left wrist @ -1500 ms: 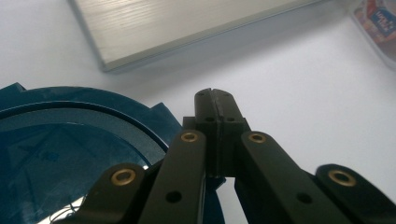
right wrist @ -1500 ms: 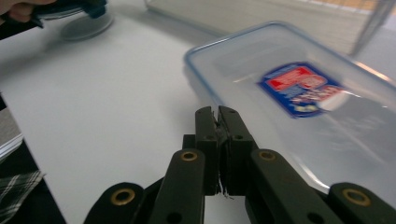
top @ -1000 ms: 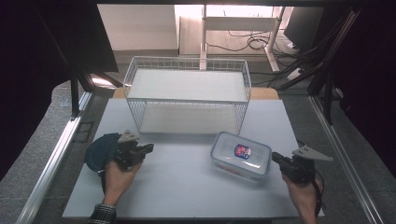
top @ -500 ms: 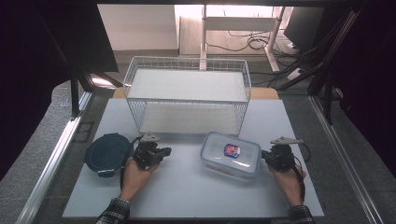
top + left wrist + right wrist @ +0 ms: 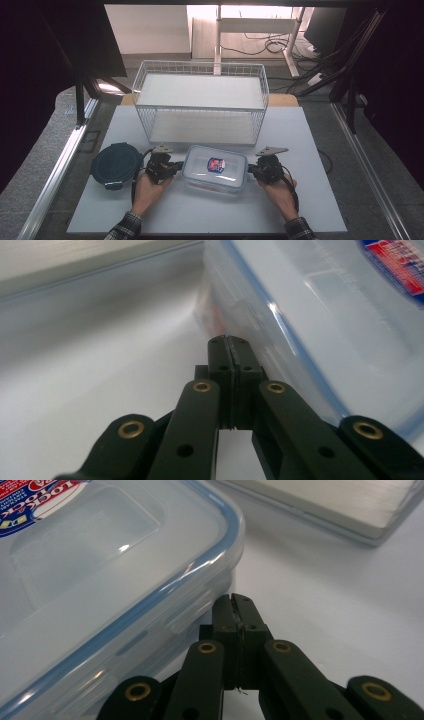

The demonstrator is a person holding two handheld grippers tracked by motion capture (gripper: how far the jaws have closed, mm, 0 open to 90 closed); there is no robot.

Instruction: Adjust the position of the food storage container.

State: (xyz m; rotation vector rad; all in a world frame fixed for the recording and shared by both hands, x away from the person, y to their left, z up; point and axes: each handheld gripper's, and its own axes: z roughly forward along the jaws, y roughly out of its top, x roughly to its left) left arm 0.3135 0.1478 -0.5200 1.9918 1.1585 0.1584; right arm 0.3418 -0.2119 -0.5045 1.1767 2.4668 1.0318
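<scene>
Clear rectangular plastic food container with a blue-sealed lid and a red-and-blue label (image 5: pixel 215 169) lies on the white tabletop (image 5: pixel 300 135) between the two tools. Compared with a second ago, both hands have drawn inward: the left gripper (image 5: pixel 175 166) has moved away from the round dark blue lid (image 5: pixel 116 163), which now sits uncovered behind it, and the right gripper (image 5: pixel 251 170) has closed in from the table's right side. The container itself has slid a little leftward. Each forearm reaches in from the near edge, wrists turned so the tools point level at the container's short ends. Both pairs of jaws are pressed together, tips just at the container's side walls, pinching nothing. Beyond the tips stands the white wire basket (image 5: pixel 200 102).
</scene>
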